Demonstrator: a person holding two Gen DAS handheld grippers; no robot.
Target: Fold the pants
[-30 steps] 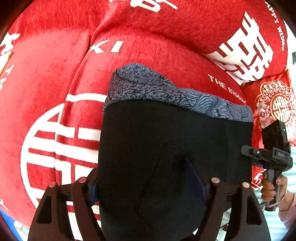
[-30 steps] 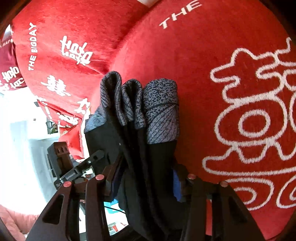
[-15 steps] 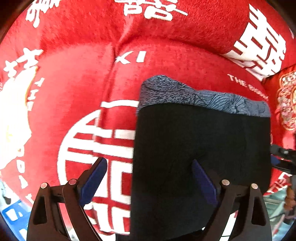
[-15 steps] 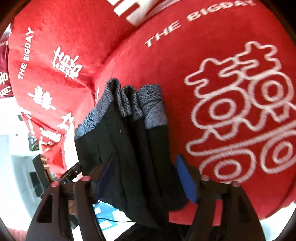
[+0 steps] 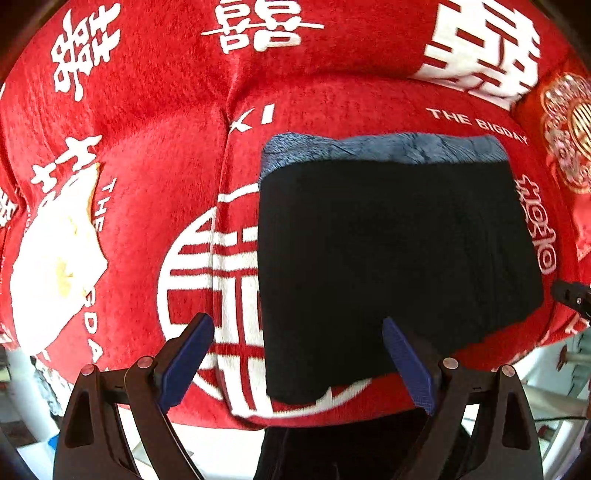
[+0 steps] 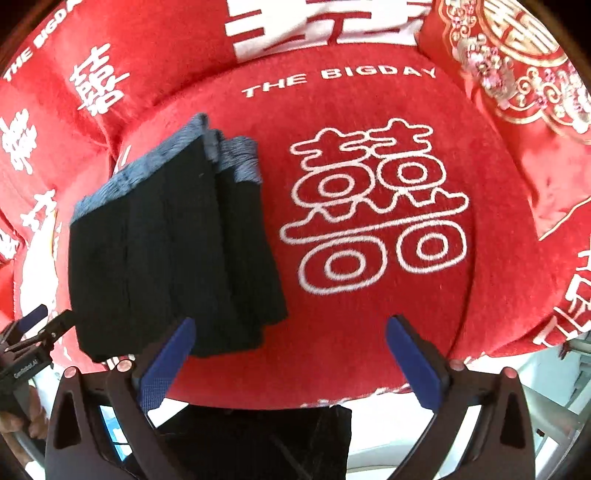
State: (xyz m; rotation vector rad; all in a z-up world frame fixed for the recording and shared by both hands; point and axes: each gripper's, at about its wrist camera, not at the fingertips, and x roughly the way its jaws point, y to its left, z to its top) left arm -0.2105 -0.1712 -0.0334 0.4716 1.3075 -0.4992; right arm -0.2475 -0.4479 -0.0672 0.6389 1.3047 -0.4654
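Note:
The black pants (image 5: 391, 266) lie folded into a compact rectangle on the red sofa seat (image 5: 155, 206), with the patterned grey-blue waistband (image 5: 384, 147) along the far edge. In the right wrist view the folded pants (image 6: 173, 254) show stacked layers at the left. My left gripper (image 5: 299, 354) is open and empty, drawn back above the near edge of the pants. My right gripper (image 6: 288, 354) is open and empty, to the right of the pants over the seat.
Red back cushions with white characters (image 5: 266, 29) stand behind the seat. An embroidered red pillow (image 6: 517, 74) sits at the right. A white and yellow item (image 5: 55, 266) lies at the seat's left. The other handheld gripper (image 6: 26, 354) shows at the far left.
Both grippers opened, let go of the pants and drew back. The folded pants now rest flat on the seat.

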